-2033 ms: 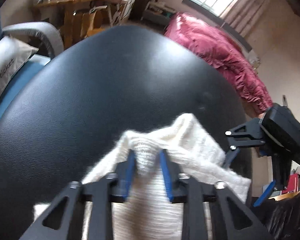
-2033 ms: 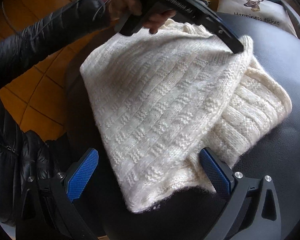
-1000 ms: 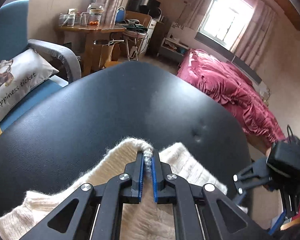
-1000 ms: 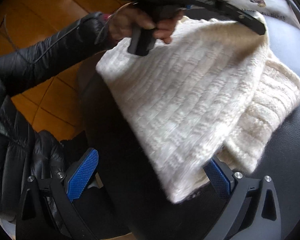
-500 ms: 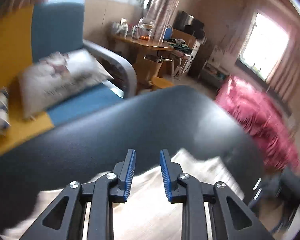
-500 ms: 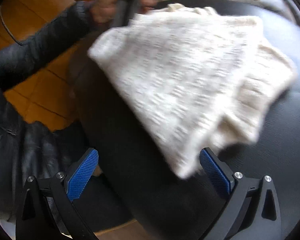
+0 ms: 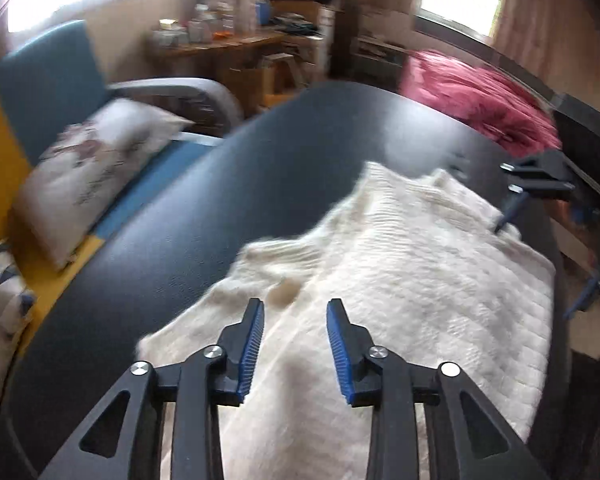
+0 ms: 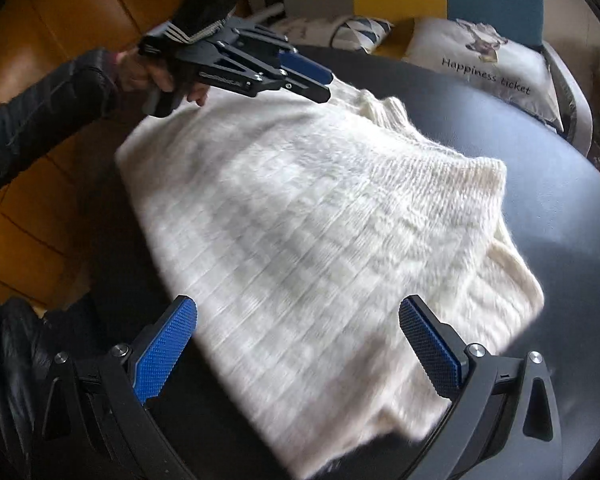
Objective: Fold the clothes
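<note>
A cream knitted sweater (image 8: 316, 232) lies folded over itself on the round black table (image 8: 540, 184). The same sweater (image 7: 400, 280) fills the lower middle of the left wrist view. My left gripper (image 7: 295, 308) hovers just above its near edge, jaws opening, nothing pressed between the blue pads. From the right wrist view the left gripper (image 8: 324, 86) sits at the sweater's far edge, held by a hand (image 8: 156, 74) in a black sleeve. My right gripper (image 8: 298, 320) stands wide open over the sweater's near side, gripping nothing. It also shows as the right gripper (image 7: 540, 256) at the right edge.
A blue armchair (image 7: 48, 80) with a printed cushion (image 8: 488, 64) stands beside the table. A red quilt (image 7: 472, 92) lies on a bed beyond the table. A cluttered wooden desk (image 7: 228, 44) is at the back. Wooden floor (image 8: 60, 12) borders the table.
My left gripper let go of the sweater's folded edge and opened; the fold now lies flat on the table. Both grippers shifted sideways, and the right stayed wide open.
</note>
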A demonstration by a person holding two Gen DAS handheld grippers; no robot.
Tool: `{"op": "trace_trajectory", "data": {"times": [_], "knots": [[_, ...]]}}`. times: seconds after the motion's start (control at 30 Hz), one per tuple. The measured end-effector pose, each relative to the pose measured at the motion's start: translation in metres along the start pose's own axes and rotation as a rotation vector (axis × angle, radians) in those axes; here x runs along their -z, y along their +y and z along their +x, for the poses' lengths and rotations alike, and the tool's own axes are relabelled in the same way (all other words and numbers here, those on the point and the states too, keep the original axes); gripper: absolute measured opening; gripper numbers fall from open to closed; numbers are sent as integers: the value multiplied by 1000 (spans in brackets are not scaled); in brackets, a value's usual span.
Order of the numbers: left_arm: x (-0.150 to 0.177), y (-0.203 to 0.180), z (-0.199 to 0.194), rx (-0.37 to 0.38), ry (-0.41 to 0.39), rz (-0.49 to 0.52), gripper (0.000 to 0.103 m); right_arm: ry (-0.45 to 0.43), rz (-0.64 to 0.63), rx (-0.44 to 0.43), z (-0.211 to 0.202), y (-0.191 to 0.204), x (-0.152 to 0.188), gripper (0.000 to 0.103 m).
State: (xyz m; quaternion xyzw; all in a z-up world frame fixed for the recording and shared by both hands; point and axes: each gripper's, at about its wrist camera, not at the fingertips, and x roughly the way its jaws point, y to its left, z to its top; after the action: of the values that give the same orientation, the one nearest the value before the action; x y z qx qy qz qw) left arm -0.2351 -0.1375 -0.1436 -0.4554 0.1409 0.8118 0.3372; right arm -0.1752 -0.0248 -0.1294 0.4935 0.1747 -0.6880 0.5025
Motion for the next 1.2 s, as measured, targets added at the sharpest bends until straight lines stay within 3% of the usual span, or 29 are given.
{"op": "trace_trajectory", "data": {"times": [0.2, 0.33, 0.43, 0.53, 0.67, 0.73, 0.8, 0.97, 1.03, 1.2], "knots": [[-13, -9, 35, 153, 109, 48, 42, 41, 96, -10, 19, -23, 1, 103], [-15, -6, 39, 178, 114, -1, 38, 16, 77, 9, 24, -22, 9, 103], [-13, -12, 36, 132, 78, 3, 7, -11, 81, 4, 23, -23, 12, 103], [-9, -25, 30, 62, 22, 16, 4, -23, 86, 10, 23, -23, 14, 103], [-11, -35, 4, 11, -121, -22, 4, -4, 103, 45, 13, -18, 7, 103], [-11, -27, -2, -8, -158, -71, 4, -55, 85, 78, -1, -15, 1, 103], [-9, -22, 6, -35, -140, -92, 4, -69, 94, 85, -5, -18, -1, 103], [-5, -21, 43, -106, -33, -106, 5, 4, 117, 100, 21, -27, 11, 103], [-8, -24, 41, -102, -33, -103, 5, -5, 109, 110, 18, -25, 13, 103], [-8, -22, 39, -58, -59, -142, 5, -132, 101, 7, -5, -21, -11, 103]]}}
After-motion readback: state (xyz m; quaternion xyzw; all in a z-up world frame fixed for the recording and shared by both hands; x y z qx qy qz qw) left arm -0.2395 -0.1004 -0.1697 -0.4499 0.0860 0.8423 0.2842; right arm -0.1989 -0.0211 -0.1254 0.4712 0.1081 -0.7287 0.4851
